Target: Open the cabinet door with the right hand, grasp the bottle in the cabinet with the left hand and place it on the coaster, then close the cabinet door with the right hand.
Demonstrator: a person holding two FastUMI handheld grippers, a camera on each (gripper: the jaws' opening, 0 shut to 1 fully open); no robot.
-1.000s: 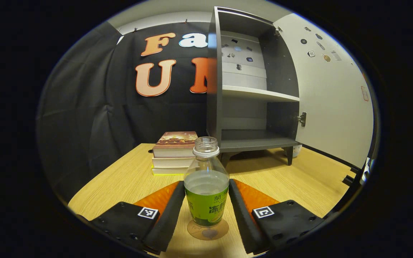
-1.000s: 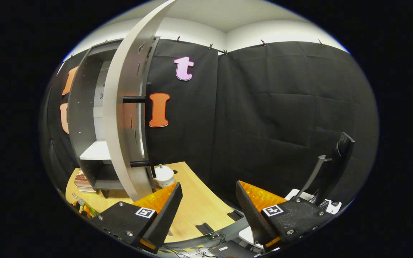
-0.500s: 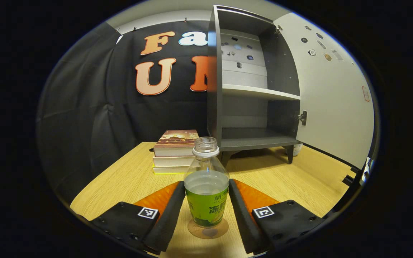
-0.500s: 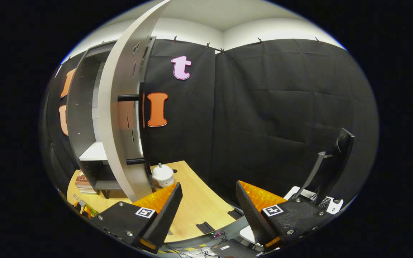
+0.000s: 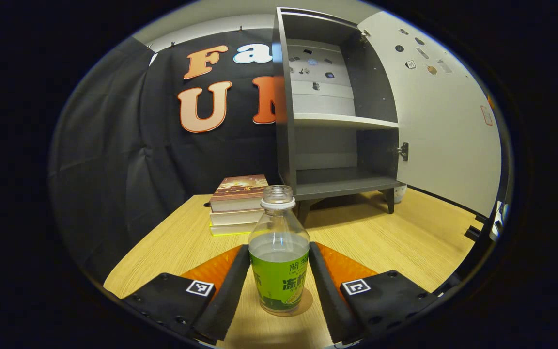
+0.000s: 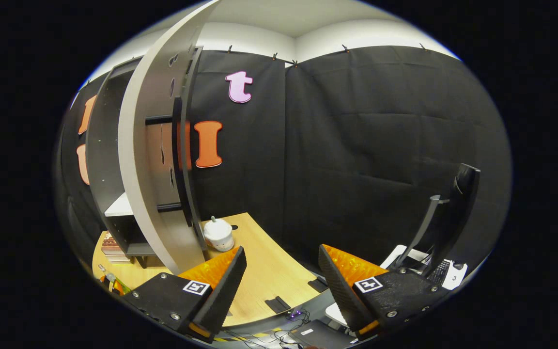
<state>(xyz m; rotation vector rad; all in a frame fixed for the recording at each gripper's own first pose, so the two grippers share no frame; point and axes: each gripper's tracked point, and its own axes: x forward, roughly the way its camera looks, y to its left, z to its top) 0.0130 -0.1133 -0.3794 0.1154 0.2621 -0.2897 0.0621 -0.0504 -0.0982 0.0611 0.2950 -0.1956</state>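
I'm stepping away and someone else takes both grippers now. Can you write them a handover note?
Left gripper: shut on the bottle, which stands upright on the table; the coaster is hidden under it.
Right gripper: open, holding nothing, near the edge of the cabinet door.
Done: door open, bottle out of the cabinet.
Left: release the bottle, close the door with the right.

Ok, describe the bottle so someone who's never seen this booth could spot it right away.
Start at the dark grey cabinet standing open on the wooden table, then come forward past the stack of books beside it. The bottle stands upright between the left tool fingers. It is clear plastic, capless, with a green label, the one see-through thing there.
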